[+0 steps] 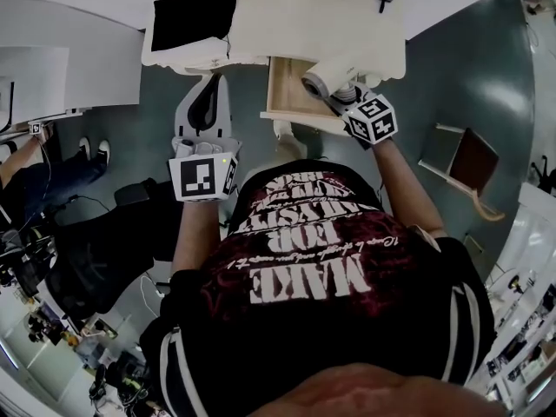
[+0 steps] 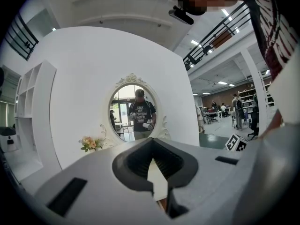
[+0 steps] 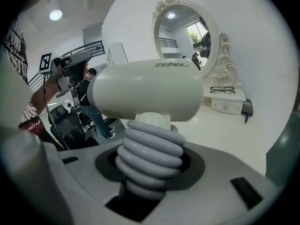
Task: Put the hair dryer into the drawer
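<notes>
Left gripper (image 1: 208,87) held near desk (image 1: 287,24) edge, jaws closed together, nothing in them. Drawer (image 1: 282,94) seen open, just right of it. Dryer (image 1: 325,80) held over open drawer, not yet inside. Ribbed grey handle (image 3: 150,158) clamped by right gripper (image 1: 340,96), tilted down.

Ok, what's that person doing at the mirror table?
A person is working with two hand-held grippers at a white dressing table. The right gripper is clamped on the grey, cord-wrapped handle of a cream plastic hair dryer, holding it over the open wooden drawer. The left gripper hangs beside the drawer, shut and empty. The dryer isn't inside yet.
</notes>
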### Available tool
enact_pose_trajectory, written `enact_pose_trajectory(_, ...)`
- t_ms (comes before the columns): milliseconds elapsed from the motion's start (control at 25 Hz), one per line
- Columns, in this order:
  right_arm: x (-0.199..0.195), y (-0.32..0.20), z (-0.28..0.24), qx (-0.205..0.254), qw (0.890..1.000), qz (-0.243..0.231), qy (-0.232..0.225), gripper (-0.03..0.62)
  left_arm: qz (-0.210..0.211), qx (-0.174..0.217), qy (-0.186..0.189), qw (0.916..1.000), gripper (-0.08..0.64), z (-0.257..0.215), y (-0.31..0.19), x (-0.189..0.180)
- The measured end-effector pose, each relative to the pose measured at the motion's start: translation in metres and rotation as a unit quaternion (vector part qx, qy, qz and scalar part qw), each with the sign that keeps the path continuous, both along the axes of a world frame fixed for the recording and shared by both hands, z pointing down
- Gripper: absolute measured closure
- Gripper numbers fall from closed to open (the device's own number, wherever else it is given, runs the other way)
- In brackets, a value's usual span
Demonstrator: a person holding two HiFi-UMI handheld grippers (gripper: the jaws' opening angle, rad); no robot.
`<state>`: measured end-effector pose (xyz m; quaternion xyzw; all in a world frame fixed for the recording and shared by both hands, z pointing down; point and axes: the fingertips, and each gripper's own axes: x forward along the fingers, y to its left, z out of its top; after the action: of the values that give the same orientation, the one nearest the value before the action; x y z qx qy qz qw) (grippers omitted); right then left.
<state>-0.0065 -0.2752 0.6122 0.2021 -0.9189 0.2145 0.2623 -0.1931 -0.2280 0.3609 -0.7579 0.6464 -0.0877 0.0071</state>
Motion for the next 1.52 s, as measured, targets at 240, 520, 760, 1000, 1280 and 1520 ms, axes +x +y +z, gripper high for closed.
enact_pose_trajectory(240,-0.007,0.006,0.020,-0.014,1.000,-0.016,0.020,0.408,-0.007,-0.002,0.001,1.0000,0.557,0.001,0.008,-0.003)
enact_pose_trajectory(520,-0.017,0.018,0.041,-0.032,0.997,-0.059,0.043,0.409,-0.007,-0.004,0.004,1.0000,0.557,0.006,0.011,-0.002)
enact_pose_trajectory(760,-0.024,0.024,0.055,-0.041,0.995,-0.071,0.056,0.410,-0.010,-0.003,0.005,0.9999,0.557,0.007,0.013,-0.007)
enact_pose_trajectory(1000,-0.029,0.036,0.067,-0.051,0.991,-0.096,0.073,0.408,-0.010,-0.006,0.004,0.9999,0.557,0.008,0.016,-0.010)
enact_pose_trajectory(1280,-0.039,0.048,0.084,-0.068,0.986,-0.122,0.092,0.408,-0.013,-0.013,0.006,0.9998,0.557,0.013,0.016,-0.017)
enact_pose_trajectory(1520,-0.043,0.053,0.103,-0.085,0.979,-0.142,0.119,0.408,-0.013,-0.018,0.008,0.9997,0.557,0.018,0.014,-0.021)
